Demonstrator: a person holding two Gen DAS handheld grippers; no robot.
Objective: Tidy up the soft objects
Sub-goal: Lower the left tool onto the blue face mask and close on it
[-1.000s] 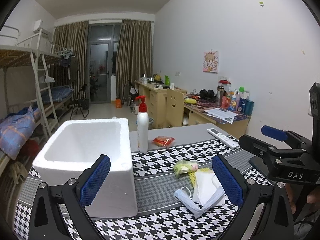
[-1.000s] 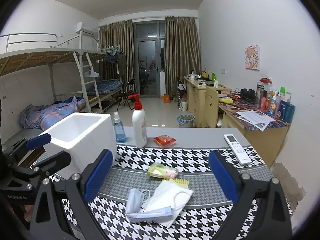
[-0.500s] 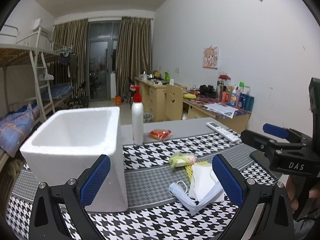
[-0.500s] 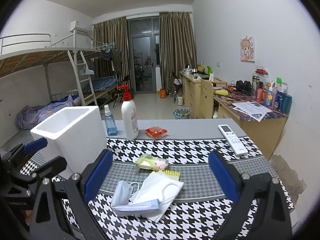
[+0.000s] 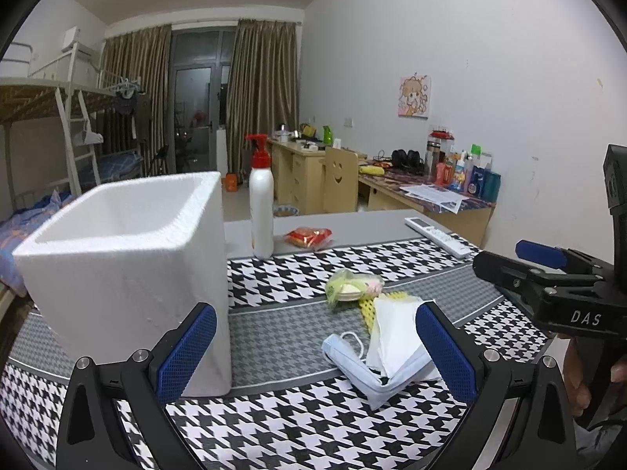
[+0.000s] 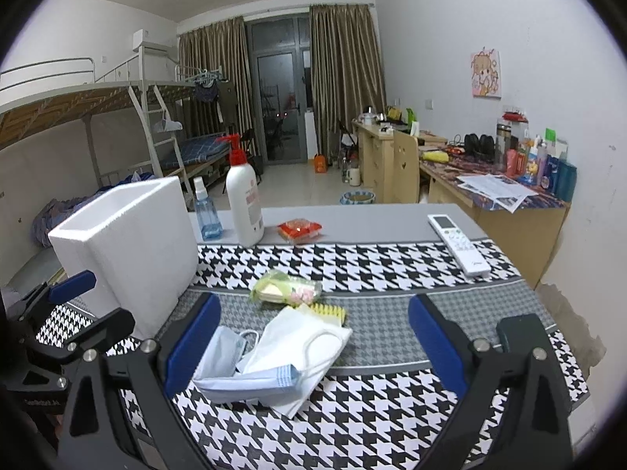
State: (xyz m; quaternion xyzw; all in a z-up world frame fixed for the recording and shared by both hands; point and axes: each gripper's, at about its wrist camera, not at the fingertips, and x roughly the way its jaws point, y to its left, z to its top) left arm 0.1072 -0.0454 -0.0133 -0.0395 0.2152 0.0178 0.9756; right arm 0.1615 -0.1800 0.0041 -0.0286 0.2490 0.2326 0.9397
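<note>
Right gripper [image 6: 309, 346]: jaws spread wide, empty, blue pads well apart, poised above the near edge of the houndstooth cloth [image 6: 372, 266]. Between and just ahead of its fingers lies the pile of soft objects: a light blue face mask [image 6: 243, 376] nearest the left pad, a white mask [image 6: 301, 348] overlapping it, and a yellow ribbed item [image 6: 325, 311] just showing from under the white mask's far edge. Slightly beyond sits a small clear packet with yellow and pink contents [image 6: 286, 290].

Left gripper [image 5: 313, 352]: jaws likewise spread wide and empty. Its left pad is just beside the near corner of the white foam box [image 5: 129, 274]; whether they touch cannot be told. Its right pad stands in front of the mask pile's right edge.

Ahead and to the left of the right gripper stands the foam box, open-topped; the part of its interior visible from the left wrist view shows nothing inside.

Farther out, on the bare grey tabletop beyond the cloth: a white pump bottle [image 6: 245, 203], a small blue spray bottle [image 6: 205, 211], a red packet [image 6: 299, 229], and, off to the right, a remote control [image 6: 458, 243].

Progress, as judged: the task appears to be at its start. No soft object is held or seen in the box, taken here as the probable destination; all masks and the packet remain to be gathered.
</note>
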